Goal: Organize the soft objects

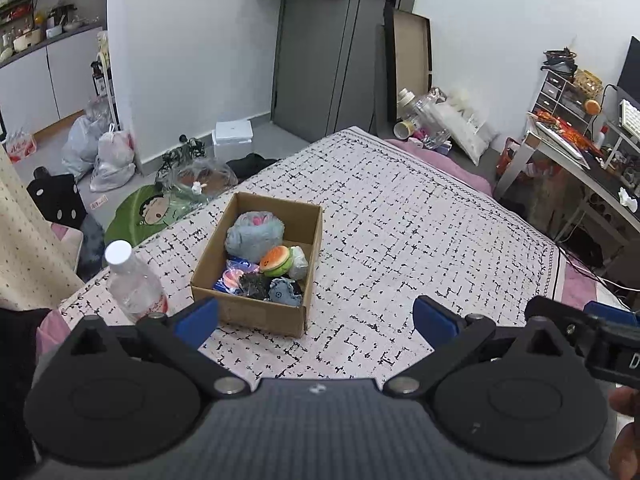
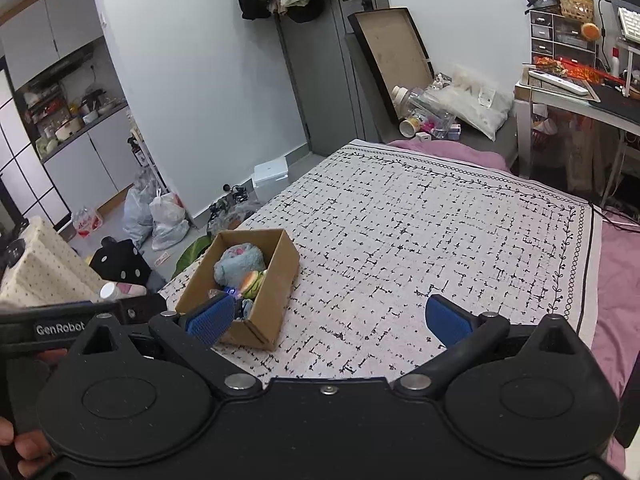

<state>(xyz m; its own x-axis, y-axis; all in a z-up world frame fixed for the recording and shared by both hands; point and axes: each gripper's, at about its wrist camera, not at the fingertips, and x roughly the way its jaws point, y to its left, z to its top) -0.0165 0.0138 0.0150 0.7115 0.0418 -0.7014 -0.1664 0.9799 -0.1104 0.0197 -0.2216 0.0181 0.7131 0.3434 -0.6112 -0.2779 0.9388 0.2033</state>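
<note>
A cardboard box (image 1: 304,216) (image 2: 287,264) stands on the white patterned bed cover (image 1: 400,216) (image 2: 400,232). Inside lie a grey-blue plush (image 1: 253,235) (image 2: 238,262), an orange and green burger toy (image 1: 276,261) (image 2: 252,281), a small blue-grey plush (image 1: 285,292) and some wrapped items (image 1: 236,276). My left gripper (image 1: 316,318) hangs open above the cover, just in front of the box, nothing between its blue pads. My right gripper (image 2: 330,318) is open too, to the right of the box, empty. Its left pad (image 2: 212,316) overlaps the box's near corner in view.
A clear plastic bottle (image 1: 134,284) with a white cap stands left of the box near the bed's edge. Bags (image 1: 108,156) and clutter lie on the floor beyond. A desk (image 2: 580,96) stands at the right. A hand (image 2: 24,448) holds a gripper handle.
</note>
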